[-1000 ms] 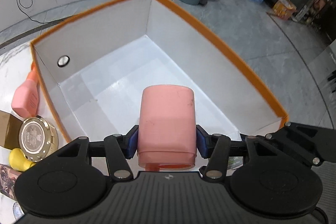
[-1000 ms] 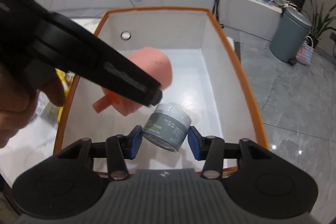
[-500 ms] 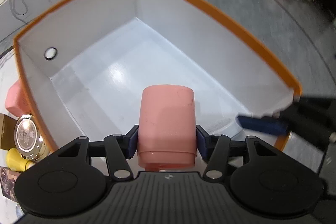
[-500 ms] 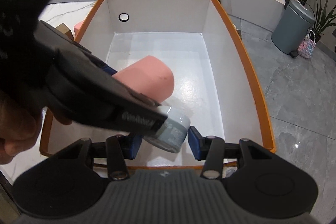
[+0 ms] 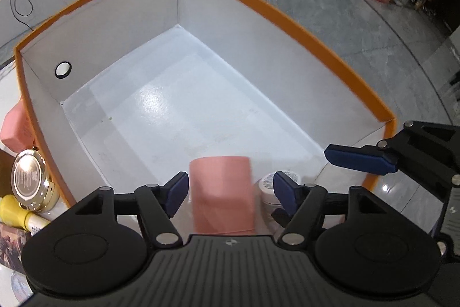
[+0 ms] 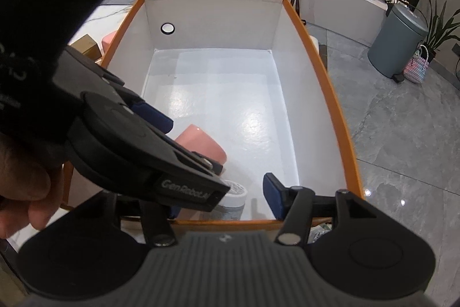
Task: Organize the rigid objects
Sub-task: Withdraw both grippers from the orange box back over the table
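Both views look steeply down from close above the near end of the box (image 5: 287, 16) (image 6: 322, 68). The left wrist view faces its far right corner, the right wrist view its far wall. Both share the box floor, the pink cup (image 5: 222, 192) (image 6: 202, 144) and the jar (image 5: 268, 186) (image 6: 235, 196).

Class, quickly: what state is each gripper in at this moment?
Left gripper: open, jaws just opened, pink bottle loose between them.
Right gripper: open, jaws just opened, grey jar released.

Glossy white floor inside the orange-rimmed cardboard box (image 5: 290, 28); matt pink bottle (image 5: 222, 193); shiny gold tin (image 5: 28, 180).
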{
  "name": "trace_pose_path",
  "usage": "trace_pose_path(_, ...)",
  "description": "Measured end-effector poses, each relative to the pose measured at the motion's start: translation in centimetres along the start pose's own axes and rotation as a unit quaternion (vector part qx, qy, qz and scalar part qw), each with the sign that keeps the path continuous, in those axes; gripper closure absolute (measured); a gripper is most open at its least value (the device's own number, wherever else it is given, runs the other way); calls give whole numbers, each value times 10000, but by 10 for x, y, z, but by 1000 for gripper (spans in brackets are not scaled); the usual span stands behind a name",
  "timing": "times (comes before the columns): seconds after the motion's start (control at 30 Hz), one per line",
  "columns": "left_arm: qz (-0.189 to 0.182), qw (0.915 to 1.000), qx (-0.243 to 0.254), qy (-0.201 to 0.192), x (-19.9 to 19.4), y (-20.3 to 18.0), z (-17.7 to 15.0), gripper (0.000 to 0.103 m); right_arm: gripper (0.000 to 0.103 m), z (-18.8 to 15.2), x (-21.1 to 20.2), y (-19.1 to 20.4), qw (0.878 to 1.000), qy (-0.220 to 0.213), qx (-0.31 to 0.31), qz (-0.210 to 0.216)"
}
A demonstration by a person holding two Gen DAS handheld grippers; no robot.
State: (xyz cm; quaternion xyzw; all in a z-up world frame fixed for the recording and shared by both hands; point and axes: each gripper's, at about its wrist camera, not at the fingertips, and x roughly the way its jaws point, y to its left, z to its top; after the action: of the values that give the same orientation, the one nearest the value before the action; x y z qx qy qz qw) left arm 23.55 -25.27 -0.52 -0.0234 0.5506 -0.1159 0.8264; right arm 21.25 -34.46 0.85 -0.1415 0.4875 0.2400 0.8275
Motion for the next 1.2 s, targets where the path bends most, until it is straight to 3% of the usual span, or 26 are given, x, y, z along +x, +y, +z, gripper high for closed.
trace_pose_path(0.27,-145,9971,-222,-718,-38,1,-2,24,44,-2,-19,-2,9994,-252,126,-194)
trace_pose_path(0.53,-128,9931,-234,-1140,-76,20,-6,23,42,4,-38,15,9973,-480,151,-534)
trace_pose_path(0.97,21,9890,-635,-1335,-110,87,-40,22,42,25,-50,66,9947,-797,-57,-653)
trace_pose_path(1.2,321,9891,-610,-1300,-119,125,-75,22,42,36,-54,93,9933,-996,-30,-584)
